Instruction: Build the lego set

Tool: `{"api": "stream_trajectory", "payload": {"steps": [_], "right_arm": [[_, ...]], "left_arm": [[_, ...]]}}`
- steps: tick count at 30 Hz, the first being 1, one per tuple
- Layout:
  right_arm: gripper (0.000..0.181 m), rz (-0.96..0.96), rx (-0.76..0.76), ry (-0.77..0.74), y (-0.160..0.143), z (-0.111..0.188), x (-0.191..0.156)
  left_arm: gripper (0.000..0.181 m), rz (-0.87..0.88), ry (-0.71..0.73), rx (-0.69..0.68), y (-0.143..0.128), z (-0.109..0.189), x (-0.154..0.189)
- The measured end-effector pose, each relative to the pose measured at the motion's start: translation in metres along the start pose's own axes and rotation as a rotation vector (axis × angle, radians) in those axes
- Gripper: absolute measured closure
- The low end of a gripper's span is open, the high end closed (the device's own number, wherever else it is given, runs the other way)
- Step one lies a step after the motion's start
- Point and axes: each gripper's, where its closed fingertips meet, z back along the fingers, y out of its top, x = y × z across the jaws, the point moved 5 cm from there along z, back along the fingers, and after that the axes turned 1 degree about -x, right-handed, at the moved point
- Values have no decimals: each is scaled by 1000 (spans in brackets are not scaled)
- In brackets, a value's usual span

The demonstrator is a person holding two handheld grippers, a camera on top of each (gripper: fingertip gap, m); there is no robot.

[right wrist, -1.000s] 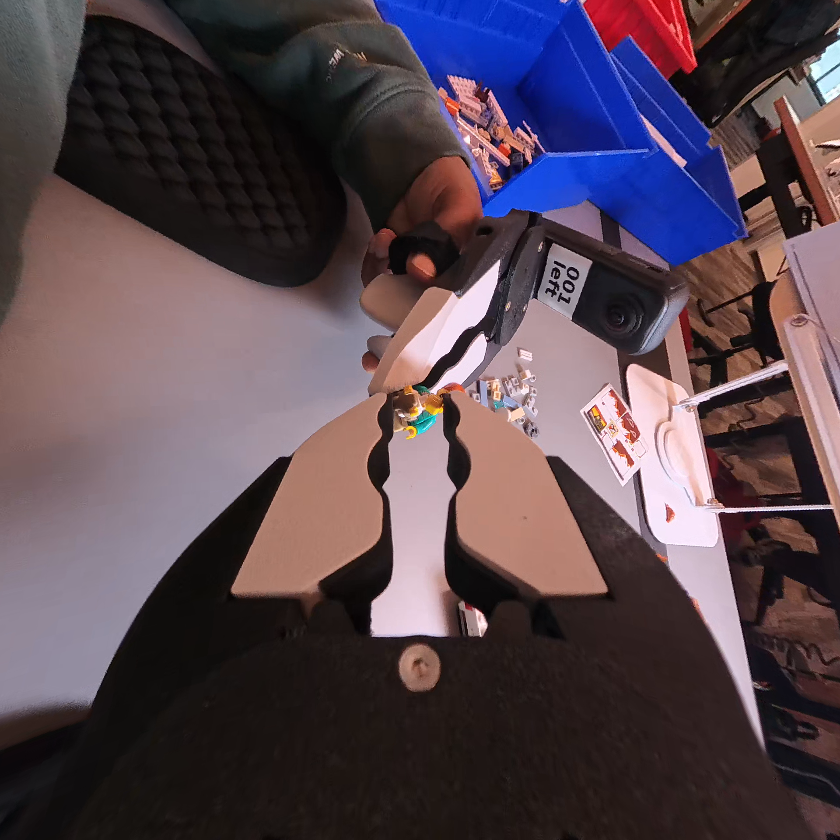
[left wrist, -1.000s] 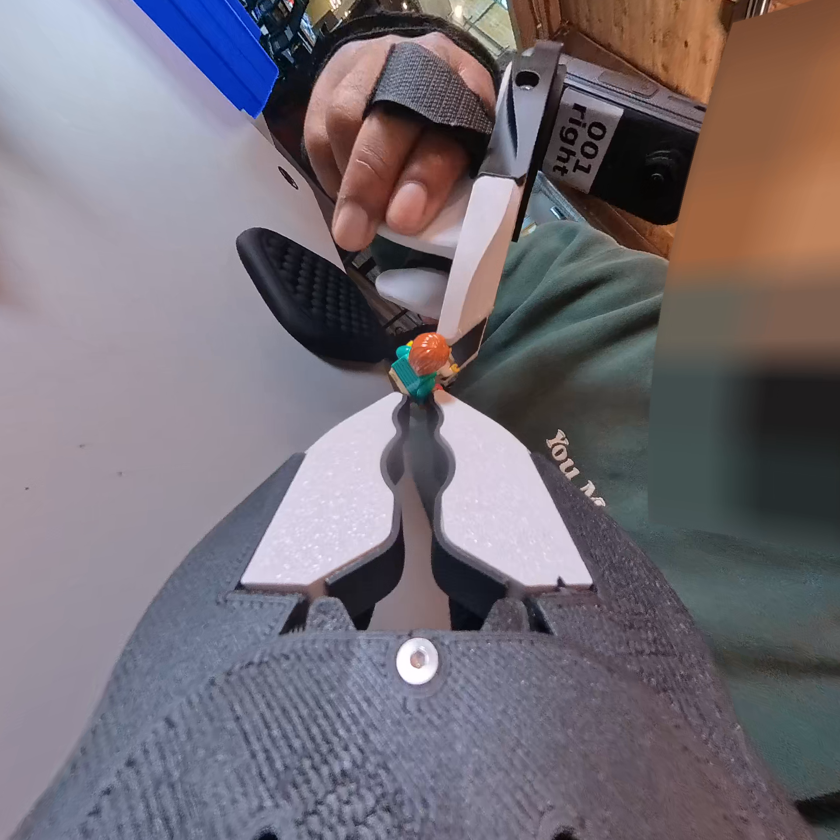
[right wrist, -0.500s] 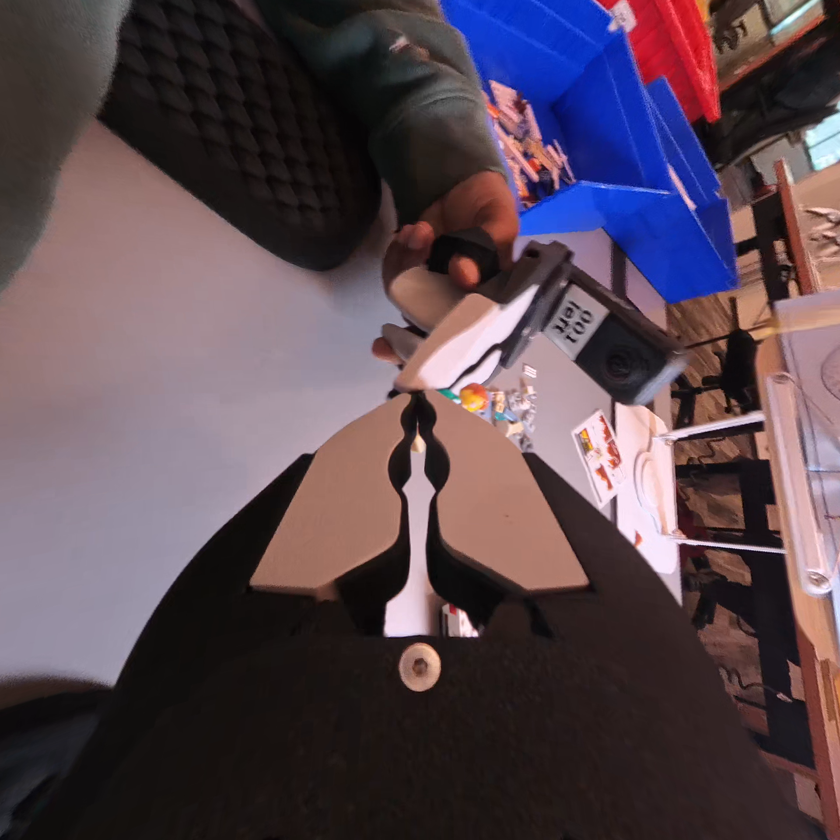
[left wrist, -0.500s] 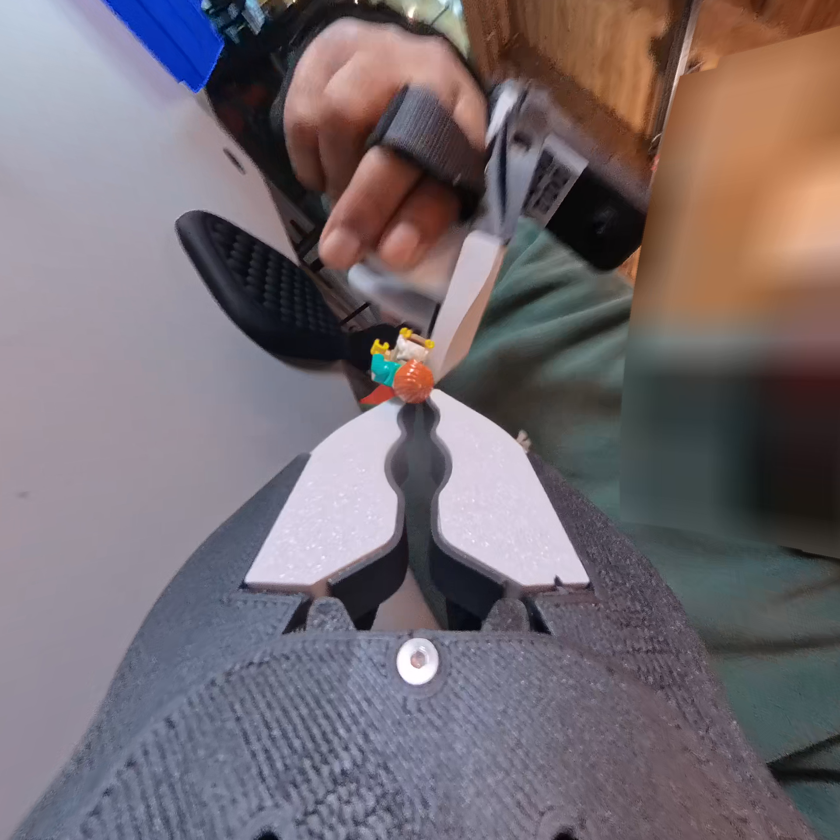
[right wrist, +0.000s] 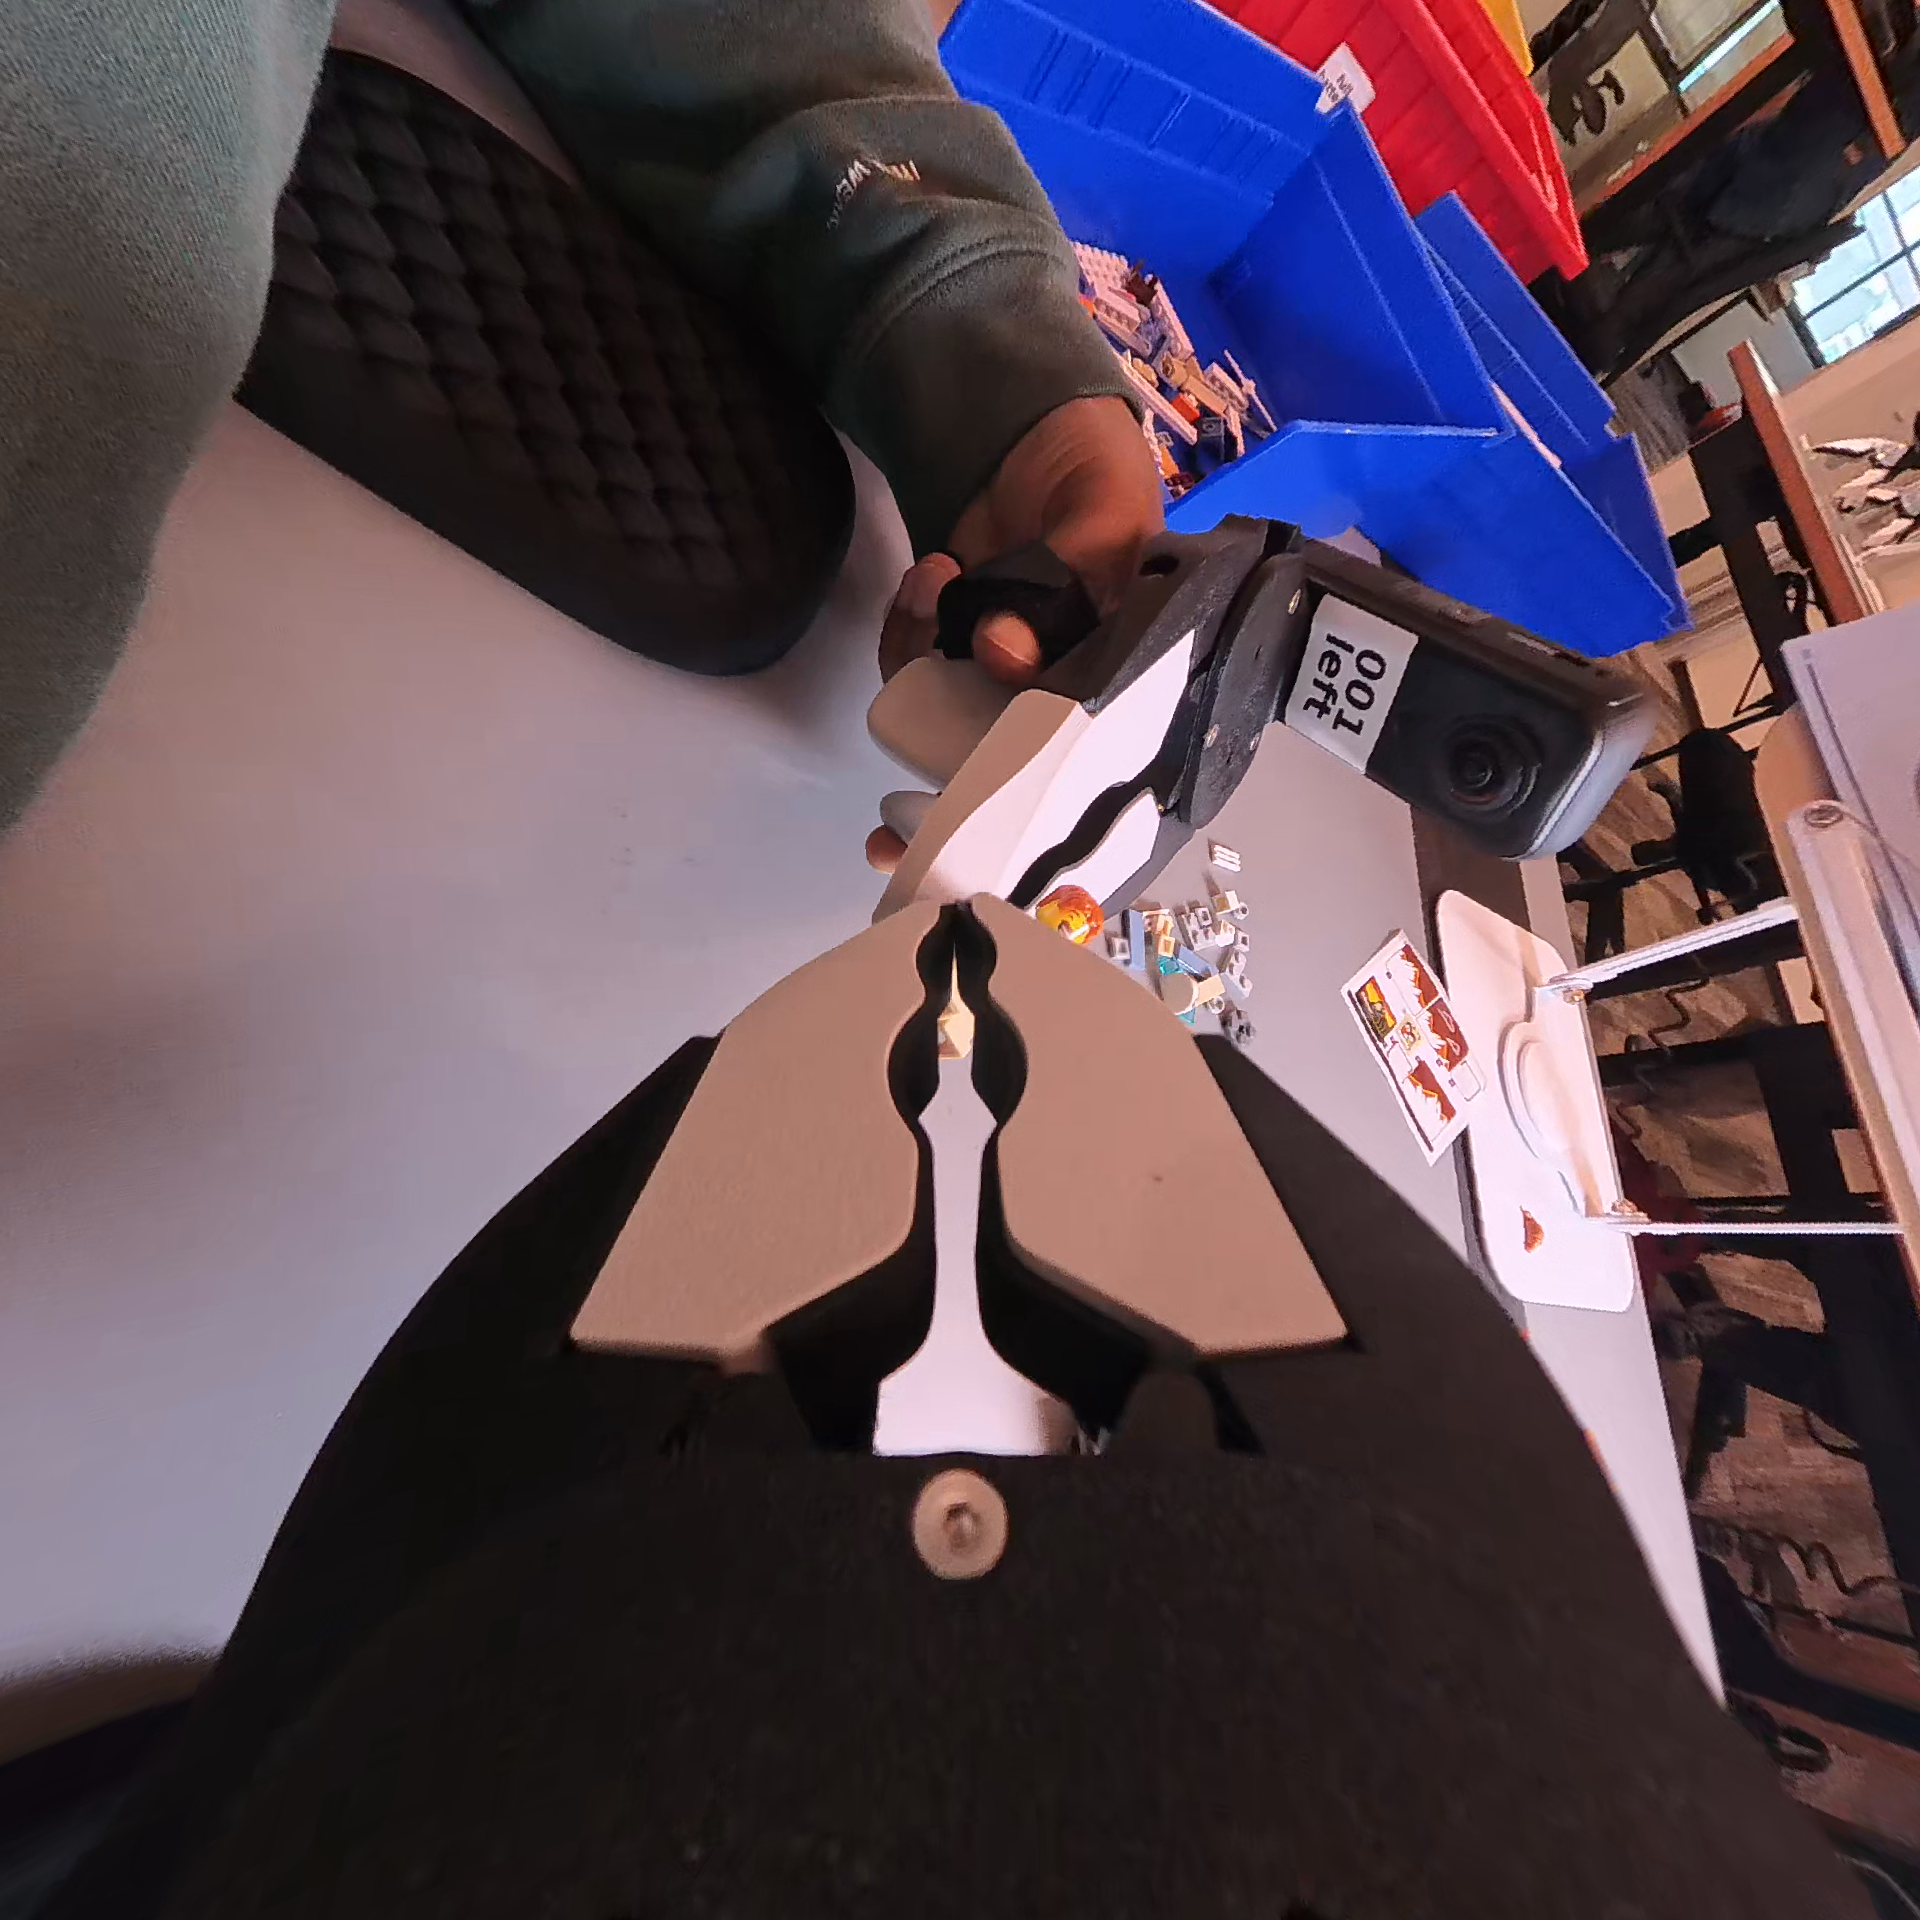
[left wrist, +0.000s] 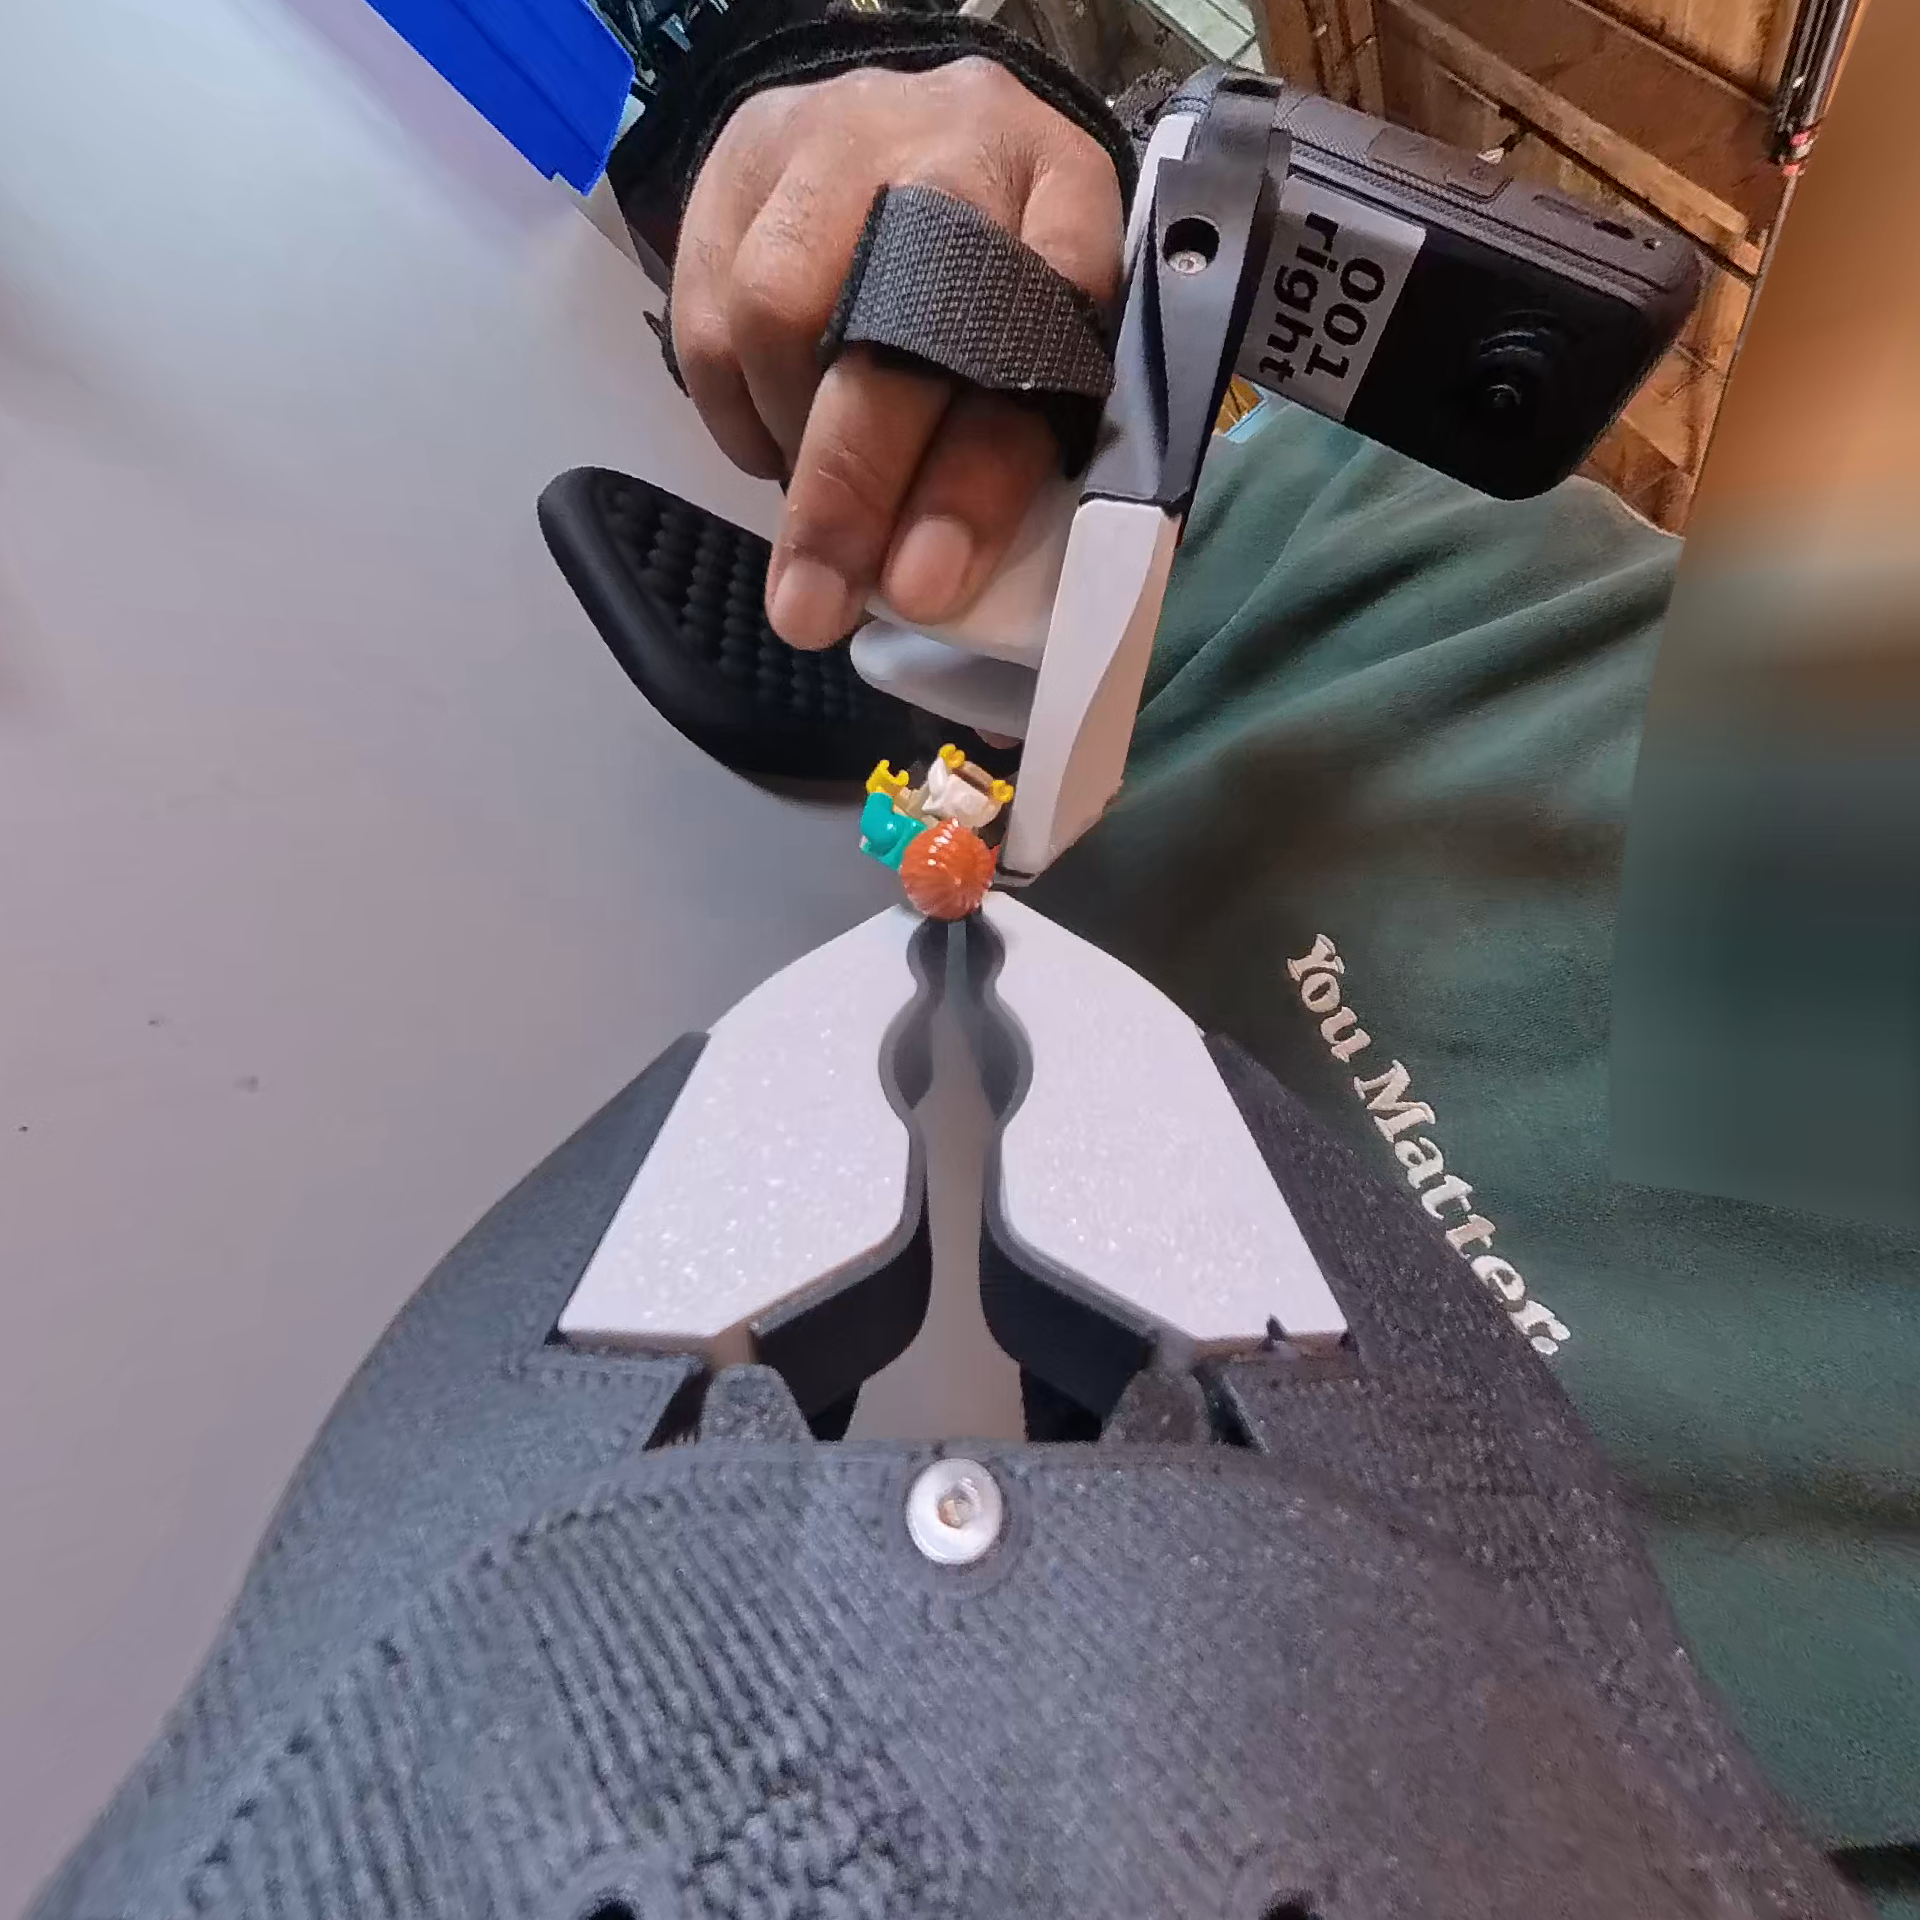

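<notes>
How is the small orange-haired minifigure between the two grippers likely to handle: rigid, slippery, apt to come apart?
The minifigure is probably light and rigid, being tiny moulded plastic. Its rounded glossy orange hair sits just beyond the left gripper, so it may slip or pivot. Being built from separate parts, it could pop apart if the right gripper twists.

soft even daylight, strong fisheye bending, blurred frame edges
</notes>
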Motion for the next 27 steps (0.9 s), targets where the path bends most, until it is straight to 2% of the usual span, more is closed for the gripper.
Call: {"api": "stream_trajectory", "payload": {"steps": [16,22,27], "right_arm": [[181,-47,21,-7,-3,-1,0],[179,-101,29,-38,-11,8,2],[176,-186,13,-95,-32,22,6]], "left_arm": [[178,-10,60,-13,-3,1,-9],[178,-44,215,-36,-5,7,-25],[178,-91,375,-63,-8,12,-40]]}}
